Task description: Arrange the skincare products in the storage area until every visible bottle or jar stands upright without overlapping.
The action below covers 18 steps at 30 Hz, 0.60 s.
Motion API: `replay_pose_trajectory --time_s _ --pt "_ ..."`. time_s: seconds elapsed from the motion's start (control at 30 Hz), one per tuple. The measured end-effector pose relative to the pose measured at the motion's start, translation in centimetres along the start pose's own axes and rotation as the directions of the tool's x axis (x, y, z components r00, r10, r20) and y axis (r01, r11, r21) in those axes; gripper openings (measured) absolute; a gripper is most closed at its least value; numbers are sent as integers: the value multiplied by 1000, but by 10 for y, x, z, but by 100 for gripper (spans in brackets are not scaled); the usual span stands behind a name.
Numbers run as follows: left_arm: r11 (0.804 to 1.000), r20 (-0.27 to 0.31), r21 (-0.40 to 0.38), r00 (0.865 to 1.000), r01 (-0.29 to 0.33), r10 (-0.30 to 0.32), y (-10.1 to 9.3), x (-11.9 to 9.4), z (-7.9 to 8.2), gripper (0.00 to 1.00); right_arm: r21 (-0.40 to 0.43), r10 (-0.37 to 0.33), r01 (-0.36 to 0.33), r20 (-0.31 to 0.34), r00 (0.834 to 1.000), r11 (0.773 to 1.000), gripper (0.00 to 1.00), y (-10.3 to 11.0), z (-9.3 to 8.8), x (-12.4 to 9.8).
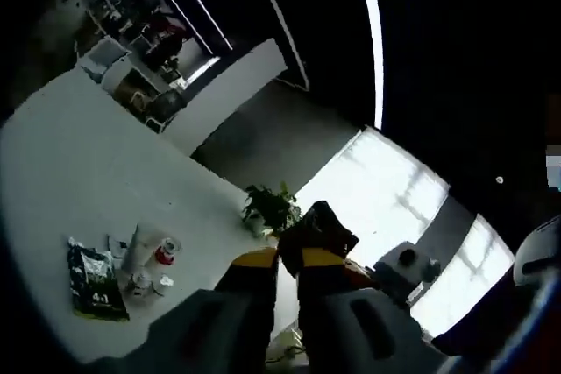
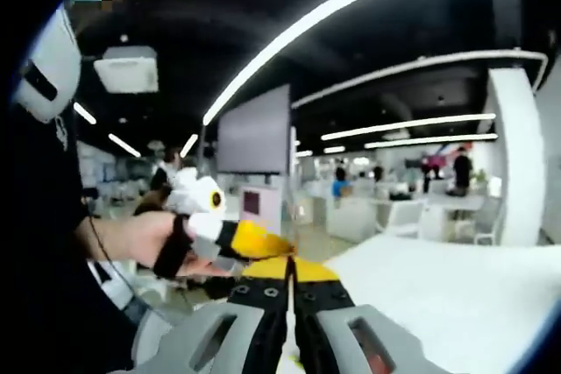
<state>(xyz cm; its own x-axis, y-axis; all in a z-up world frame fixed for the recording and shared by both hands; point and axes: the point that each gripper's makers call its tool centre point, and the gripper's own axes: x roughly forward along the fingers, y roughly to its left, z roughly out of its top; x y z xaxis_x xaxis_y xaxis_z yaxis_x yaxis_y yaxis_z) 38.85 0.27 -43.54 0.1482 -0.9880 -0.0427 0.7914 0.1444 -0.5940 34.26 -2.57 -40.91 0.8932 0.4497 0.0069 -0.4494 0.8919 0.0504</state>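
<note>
Both grippers are raised away from the work: the left gripper (image 1: 289, 260) and right gripper (image 2: 291, 279) have jaws pressed together, gripping nothing. The small white and red-capped skincare bottles and tubes (image 1: 149, 260) sit clustered on the white table (image 1: 70, 172) beside a dark green pouch (image 1: 95, 279), apparently not yet sorted. A person's hand (image 2: 149, 238) holds the left gripper, near the right's tips.

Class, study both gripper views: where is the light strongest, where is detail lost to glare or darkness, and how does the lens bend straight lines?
In the left gripper view, the windows blow out white, the ceiling is near black, and the skincare products on the white table look small and soft. In the right gripper view, ceiling light strips curve with fisheye distortion, the table surface glares pale, and the hand is evenly lit.
</note>
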Motion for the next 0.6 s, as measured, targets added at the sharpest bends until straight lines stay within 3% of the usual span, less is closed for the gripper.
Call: replay_pose_trajectory --time_s 0.03,0.13,0.2,0.23,0.3,0.33,0.4,0.53,0.57,0.6 --pt "999 1 43 1000 13 -13 -2 -2 4 4 -29 -7 6 -24 1000 1000 0 -2 -2 -2" --pt "995 6 60 997 78 -78 -13 -5 13 19 -11 20 -20 -60 998 1000 0 -4 -6 -4" --pt "981 -30 164 995 102 -98 -17 -7 17 27 -8 69 -70 -91 993 998 0 -1 -6 -4" --pt "960 -73 260 994 103 -87 -18 -7 16 29 -19 86 -89 -104 991 996 0 0 -6 -4" --pt "922 -140 376 989 98 -48 -11 -7 13 32 -17 151 -156 -146 978 988 0 6 -6 -4" --pt "882 -180 457 983 117 -37 -13 -7 13 35 -25 162 -167 -157 974 986 0 6 -5 -3" --pt "826 -216 545 976 146 -30 -17 -5 14 40 -53 206 -222 -212 955 974 0 11 -7 -3" --pt "790 -254 573 964 218 -82 -29 -4 15 44 -36 295 -316 -264 918 948 0 27 -13 -1" --pt "784 -266 575 960 234 -91 -31 -4 14 44 -17 331 -351 -293 897 936 0 35 -19 -1" --pt "748 -307 603 946 276 -102 -34 -5 9 44 -17 341 -364 -314 886 931 0 38 -24 -1"
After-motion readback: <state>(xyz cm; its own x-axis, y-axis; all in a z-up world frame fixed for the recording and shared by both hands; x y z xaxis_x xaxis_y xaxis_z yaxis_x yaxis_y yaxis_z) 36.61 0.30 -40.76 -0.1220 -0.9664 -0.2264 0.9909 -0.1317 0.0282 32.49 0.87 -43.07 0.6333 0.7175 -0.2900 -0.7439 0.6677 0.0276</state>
